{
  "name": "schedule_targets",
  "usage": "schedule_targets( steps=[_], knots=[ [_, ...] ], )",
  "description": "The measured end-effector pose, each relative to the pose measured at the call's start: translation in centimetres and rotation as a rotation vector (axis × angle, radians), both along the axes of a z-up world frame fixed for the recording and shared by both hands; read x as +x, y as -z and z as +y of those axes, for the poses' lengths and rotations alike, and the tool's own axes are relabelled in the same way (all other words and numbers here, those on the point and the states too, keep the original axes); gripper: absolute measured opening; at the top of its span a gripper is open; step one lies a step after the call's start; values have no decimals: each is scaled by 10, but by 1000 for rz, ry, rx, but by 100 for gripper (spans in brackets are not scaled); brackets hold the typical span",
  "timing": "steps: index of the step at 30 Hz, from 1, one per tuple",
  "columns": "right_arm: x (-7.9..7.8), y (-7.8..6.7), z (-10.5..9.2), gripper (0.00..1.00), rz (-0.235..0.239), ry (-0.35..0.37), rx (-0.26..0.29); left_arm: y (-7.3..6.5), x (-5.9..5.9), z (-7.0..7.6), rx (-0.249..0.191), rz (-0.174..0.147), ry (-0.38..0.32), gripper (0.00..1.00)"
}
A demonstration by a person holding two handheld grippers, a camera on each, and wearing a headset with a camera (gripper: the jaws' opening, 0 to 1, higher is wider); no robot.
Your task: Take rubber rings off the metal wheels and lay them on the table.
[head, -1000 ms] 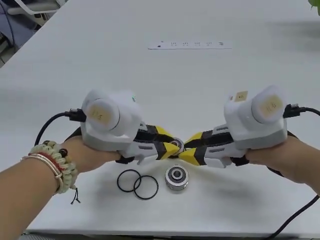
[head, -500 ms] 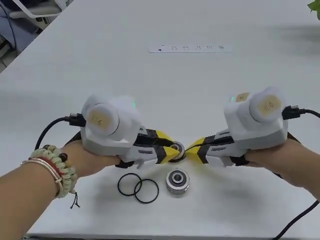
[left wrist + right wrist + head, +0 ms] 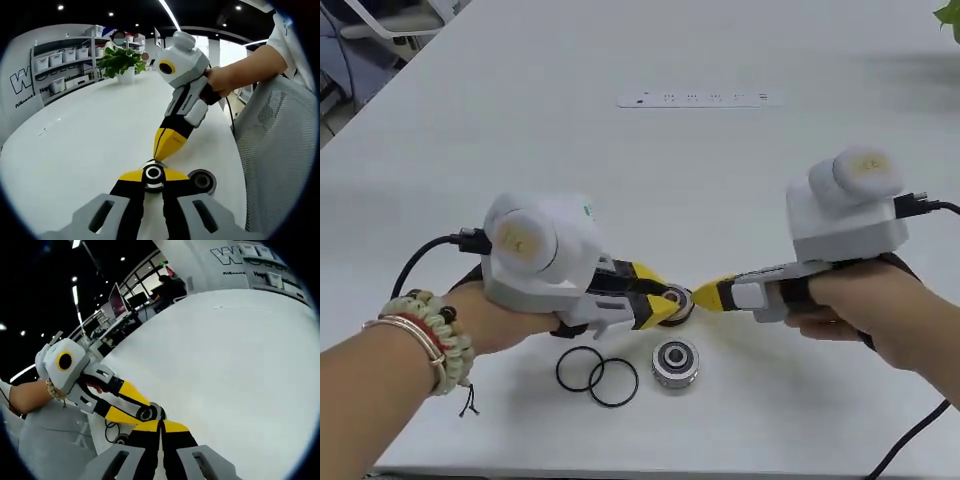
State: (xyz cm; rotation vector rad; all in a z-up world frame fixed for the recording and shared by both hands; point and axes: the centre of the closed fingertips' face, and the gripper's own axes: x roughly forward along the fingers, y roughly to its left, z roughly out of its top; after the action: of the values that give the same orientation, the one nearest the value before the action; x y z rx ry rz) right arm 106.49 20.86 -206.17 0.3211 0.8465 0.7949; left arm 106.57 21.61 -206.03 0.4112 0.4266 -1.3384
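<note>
Wheel (image 3: 153,173) within left gripper (image 3: 663,303)

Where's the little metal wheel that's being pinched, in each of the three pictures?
Head view: the held wheel is at centre, between the yellow tips, above the loose wheel.
Left gripper view: low centre, clamped in the left gripper's jaws.
Right gripper view: low, left of centre, just above that view's own jaws.
Shared landmark: the right gripper, its shut yellow tip at the wheel's edge.
</note>
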Motion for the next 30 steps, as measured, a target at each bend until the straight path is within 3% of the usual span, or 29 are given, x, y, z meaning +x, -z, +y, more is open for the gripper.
schedule_targets(
  steps=[1,3,7,30],
  knots=[
    [-2,2,-1,0,44,24,-4,0,0,0,0,-1,0,8],
    [-2,1,0,0,-3,-2,-29,0,0,0,0,-7,2,8],
    [-4,-1,3,0,-11,-13,-53,-1,-1,0,3,-13,2,8],
    [-7,-6,8,0,-27,-46,-29,-1,-2,0,-6,-11,2,8]
  ],
)
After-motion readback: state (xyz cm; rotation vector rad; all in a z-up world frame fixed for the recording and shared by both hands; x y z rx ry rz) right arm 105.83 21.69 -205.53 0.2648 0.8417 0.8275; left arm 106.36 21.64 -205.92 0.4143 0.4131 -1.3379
